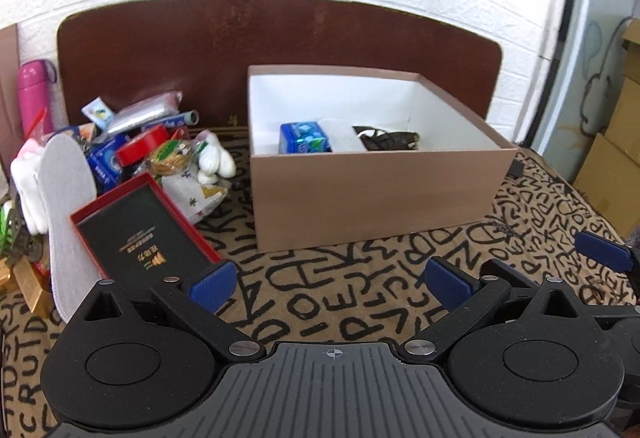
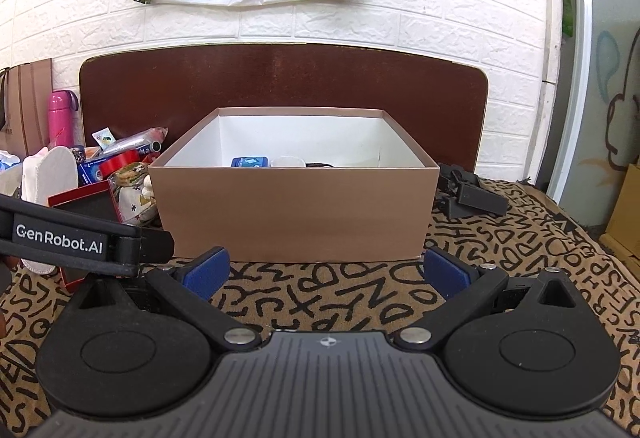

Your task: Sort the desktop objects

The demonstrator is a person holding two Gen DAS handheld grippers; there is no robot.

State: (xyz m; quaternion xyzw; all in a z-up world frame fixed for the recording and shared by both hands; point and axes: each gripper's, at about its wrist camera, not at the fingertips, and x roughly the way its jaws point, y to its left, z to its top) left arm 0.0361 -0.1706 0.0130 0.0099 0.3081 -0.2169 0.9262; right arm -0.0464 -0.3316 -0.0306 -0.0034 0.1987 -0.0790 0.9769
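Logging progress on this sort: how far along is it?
Early. Done: the brown box holds a blue packet and a dark item. In hand: nothing; the left gripper and right gripper are both open. Left: the pile beside the box, including the red tape roll, insole and red-rimmed case.

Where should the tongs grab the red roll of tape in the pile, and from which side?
Grip the red tape roll across its outer band, coming from above with the left tongs, which are open and nearer the pile. It sits high in the heap, tilted, with its red rim exposed. The snack packet crowds it on the right, so a sideways approach would probably snag.
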